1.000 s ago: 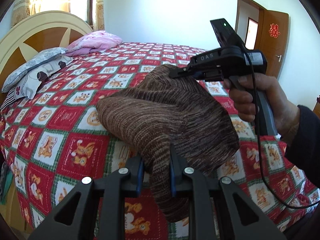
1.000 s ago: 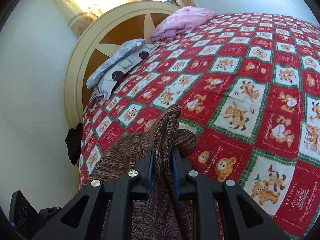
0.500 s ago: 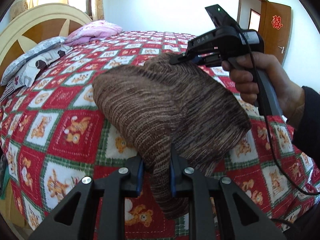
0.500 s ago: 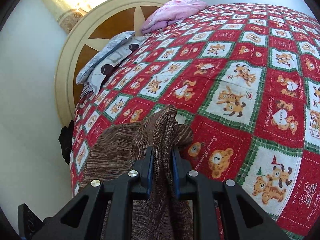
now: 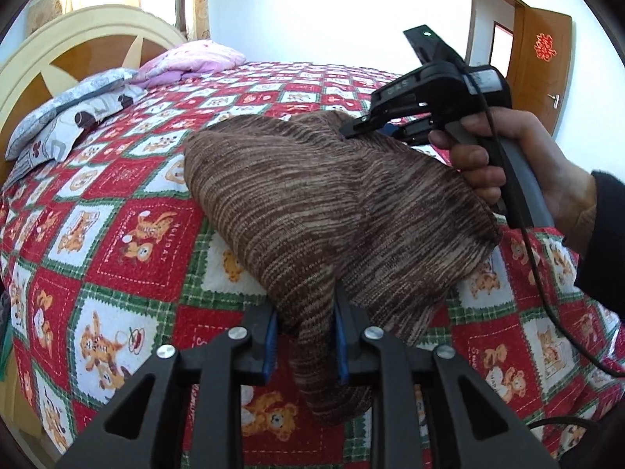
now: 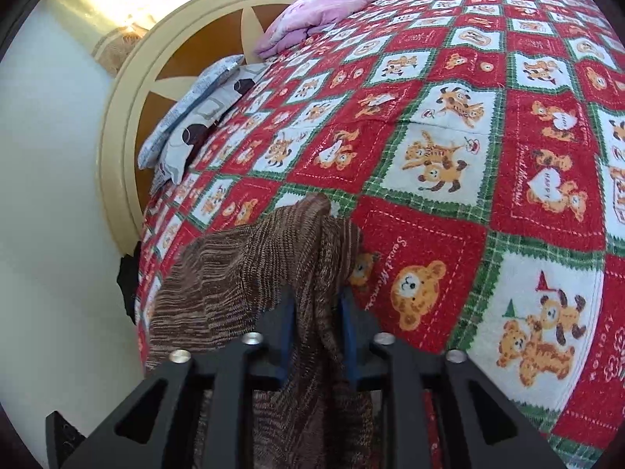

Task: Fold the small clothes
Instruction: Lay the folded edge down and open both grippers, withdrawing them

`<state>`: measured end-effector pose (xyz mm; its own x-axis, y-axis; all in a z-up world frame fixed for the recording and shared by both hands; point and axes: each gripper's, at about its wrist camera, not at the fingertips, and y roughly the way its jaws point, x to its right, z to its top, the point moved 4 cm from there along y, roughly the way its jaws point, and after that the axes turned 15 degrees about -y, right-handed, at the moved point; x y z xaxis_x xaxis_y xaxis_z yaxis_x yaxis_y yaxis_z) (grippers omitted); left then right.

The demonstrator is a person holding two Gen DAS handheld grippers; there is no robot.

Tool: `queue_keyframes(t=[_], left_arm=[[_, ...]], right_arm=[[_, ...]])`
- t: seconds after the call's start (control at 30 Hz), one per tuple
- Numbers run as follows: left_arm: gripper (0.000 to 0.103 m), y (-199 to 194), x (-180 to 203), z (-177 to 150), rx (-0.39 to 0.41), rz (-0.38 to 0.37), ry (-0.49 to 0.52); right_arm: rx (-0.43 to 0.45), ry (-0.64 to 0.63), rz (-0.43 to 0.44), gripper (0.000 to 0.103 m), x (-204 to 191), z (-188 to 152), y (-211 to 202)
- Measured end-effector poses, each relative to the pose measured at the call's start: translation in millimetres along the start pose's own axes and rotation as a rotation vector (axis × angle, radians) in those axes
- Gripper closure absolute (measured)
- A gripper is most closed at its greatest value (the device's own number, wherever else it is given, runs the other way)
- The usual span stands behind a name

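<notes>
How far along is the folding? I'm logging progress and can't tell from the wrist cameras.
Done: the brown striped knit garment is picked up. In hand: the left gripper and right gripper each clamp a bunched part, holding it over the red teddy-bear quilt. Left: no neat fold shows yet; laying it down flat remains.

One brown knit garment (image 5: 312, 211) pinched between two grippers, the left gripper (image 5: 304, 336) and the right gripper (image 6: 318, 328); beyond them, one bed (image 6: 488, 203) under one bear-print quilt (image 5: 129, 234), three pillows near one headboard (image 6: 129, 90), one door (image 5: 543, 54) farther right.
</notes>
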<state>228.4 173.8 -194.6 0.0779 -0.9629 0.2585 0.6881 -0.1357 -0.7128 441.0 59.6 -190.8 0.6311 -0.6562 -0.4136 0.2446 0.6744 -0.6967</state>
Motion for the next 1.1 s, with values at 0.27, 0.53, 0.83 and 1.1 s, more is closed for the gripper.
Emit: queue_keyframes(t=[0.27,0.53,0.83,1.1], left_arm=[[0.070,-45.6,-2.5,20.9,0.146,-0.003,0.024],[0.041,-11.1,-21.4,61.2,0.216,0.115,-0.001],[0.022,28.6,-40.8,55.3,0.201,0.276,-0.023],[0.013,20.5,-45.1,55.8,0.180,0.298,-0.069]], right_arm=[[0.021,-0.062,0.040,0.056,-21.3,-45.9,-62.4],[-0.135,-0.186,-0.081,0.088,-40.1,-121.1,-68.3],[-0.113,-0.083,-0.026,0.094,-22.9,-149.4,-79.1],[-0.068,-0.100,-0.051,0.093,-26.4,-153.4,-84.4]])
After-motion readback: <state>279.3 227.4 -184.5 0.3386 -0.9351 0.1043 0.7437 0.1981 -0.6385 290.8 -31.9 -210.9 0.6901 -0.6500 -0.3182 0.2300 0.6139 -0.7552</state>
